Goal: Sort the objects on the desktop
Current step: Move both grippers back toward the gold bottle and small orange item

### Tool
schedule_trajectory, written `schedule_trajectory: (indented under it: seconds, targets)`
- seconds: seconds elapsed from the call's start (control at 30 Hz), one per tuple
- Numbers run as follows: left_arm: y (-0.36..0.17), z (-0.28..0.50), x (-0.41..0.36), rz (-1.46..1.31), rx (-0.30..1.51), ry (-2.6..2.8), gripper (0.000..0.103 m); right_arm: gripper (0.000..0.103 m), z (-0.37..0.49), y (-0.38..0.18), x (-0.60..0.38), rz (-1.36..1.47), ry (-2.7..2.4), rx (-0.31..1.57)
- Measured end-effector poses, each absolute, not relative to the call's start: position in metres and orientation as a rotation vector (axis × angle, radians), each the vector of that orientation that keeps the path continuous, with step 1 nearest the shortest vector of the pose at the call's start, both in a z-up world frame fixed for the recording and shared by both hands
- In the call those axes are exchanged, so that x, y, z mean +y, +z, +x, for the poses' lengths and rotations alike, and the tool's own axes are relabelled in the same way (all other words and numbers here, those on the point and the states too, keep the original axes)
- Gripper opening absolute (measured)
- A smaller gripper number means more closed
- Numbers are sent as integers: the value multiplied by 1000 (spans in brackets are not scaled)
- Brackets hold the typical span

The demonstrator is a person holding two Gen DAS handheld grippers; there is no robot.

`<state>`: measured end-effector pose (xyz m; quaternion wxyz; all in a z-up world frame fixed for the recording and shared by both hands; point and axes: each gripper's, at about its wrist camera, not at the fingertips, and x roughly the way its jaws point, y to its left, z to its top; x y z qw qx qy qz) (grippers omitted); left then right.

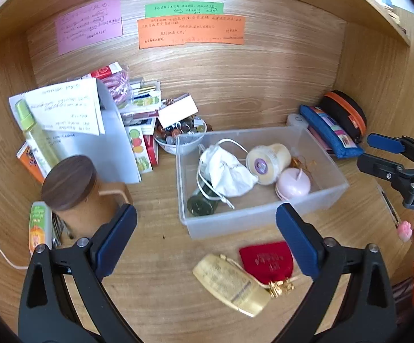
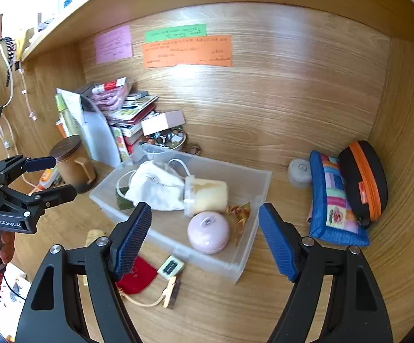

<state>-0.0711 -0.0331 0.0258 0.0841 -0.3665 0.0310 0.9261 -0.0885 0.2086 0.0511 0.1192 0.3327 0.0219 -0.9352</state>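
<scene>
A clear plastic bin stands mid-desk. It holds a white drawstring pouch, a cream jar, a pink round case and a dark green item. My left gripper hangs open and empty above the bin's near wall. A red pouch and a gold bottle lie on the desk in front of the bin. My right gripper is open and empty over the bin's near corner and the pink case. Beside the red pouch lies a small square keychain.
A lidded wooden mug, stacked books and papers and a bowl of beads crowd the left back. A blue pencil case, a black-orange case and a grey round box sit right. Wooden walls enclose three sides.
</scene>
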Motion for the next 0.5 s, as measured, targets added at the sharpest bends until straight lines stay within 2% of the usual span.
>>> schedule_trajectory:
  seconds: [0.23, 0.5]
  targets:
    - [8, -49, -32, -1140, 88, 2741, 100, 75, -67, 40, 203, 979, -2722, 52]
    - [-43, -46, -32, -1308, 53, 2670, 100, 75, -55, 4, 194, 1035, -2706, 70]
